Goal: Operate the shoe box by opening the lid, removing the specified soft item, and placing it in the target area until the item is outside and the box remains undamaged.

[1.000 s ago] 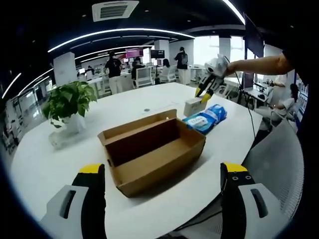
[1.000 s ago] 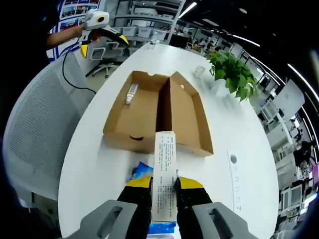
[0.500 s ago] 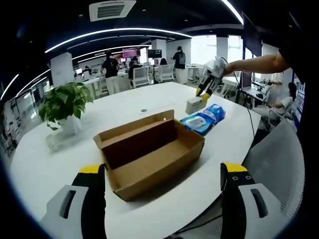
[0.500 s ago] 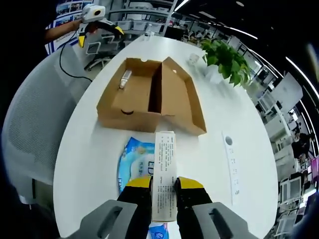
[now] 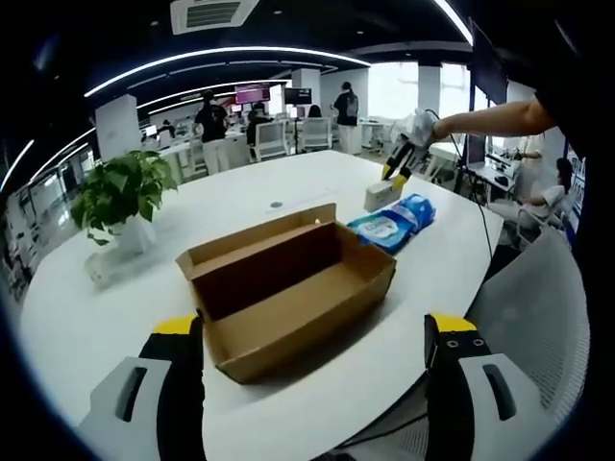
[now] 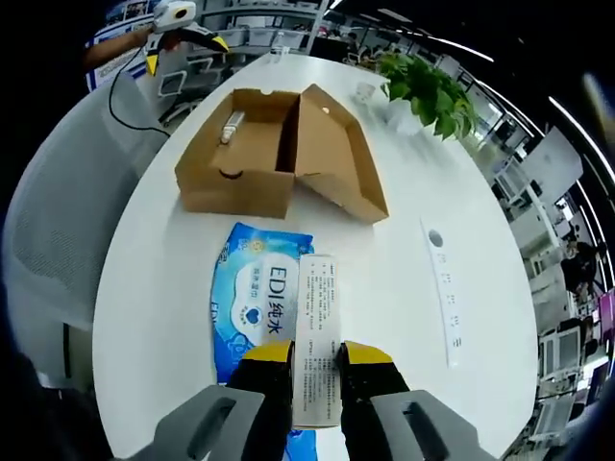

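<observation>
Carton (image 6: 316, 338) between right gripper (image 6: 316, 370) fingers (image 6: 268, 370).

The left gripper (image 5: 312, 384) holds its jaws wide apart; the right gripper (image 6: 315, 360), at one o'clock, is clamped.

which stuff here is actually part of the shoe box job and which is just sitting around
Part of the job:
- open cardboard shoe box
- small tube left inside it
- slim white carton clamped in the right gripper
- blue wipes pack on the table
- left gripper, open

Just lying about:
- potted plant
- white strip on the table
- mesh chair
</observation>
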Demonstrator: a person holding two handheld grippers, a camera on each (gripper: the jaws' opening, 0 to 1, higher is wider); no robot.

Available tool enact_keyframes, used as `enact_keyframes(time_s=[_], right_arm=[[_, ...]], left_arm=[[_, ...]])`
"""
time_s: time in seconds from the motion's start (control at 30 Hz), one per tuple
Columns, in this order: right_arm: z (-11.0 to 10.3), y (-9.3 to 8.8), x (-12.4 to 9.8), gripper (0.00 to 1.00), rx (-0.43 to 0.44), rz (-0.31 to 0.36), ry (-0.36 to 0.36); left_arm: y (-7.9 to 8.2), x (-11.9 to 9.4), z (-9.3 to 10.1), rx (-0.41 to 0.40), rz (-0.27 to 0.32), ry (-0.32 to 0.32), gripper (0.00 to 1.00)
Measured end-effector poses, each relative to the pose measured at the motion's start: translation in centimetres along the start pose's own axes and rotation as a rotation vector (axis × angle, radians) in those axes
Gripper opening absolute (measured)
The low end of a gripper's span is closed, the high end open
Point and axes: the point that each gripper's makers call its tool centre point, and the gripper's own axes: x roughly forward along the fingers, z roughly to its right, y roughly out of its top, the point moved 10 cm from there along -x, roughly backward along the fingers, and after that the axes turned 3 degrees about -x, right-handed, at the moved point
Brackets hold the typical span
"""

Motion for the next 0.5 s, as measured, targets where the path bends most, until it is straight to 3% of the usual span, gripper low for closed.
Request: enact_keyframes(time_s=[0.5], right_arm=[[1.2,-3.7,0.4,0.14,0.01,-0.077,-0.011]], left_arm=[[-0.2,0.6,-0.2,-0.009,-0.021,-0.004,0.99]])
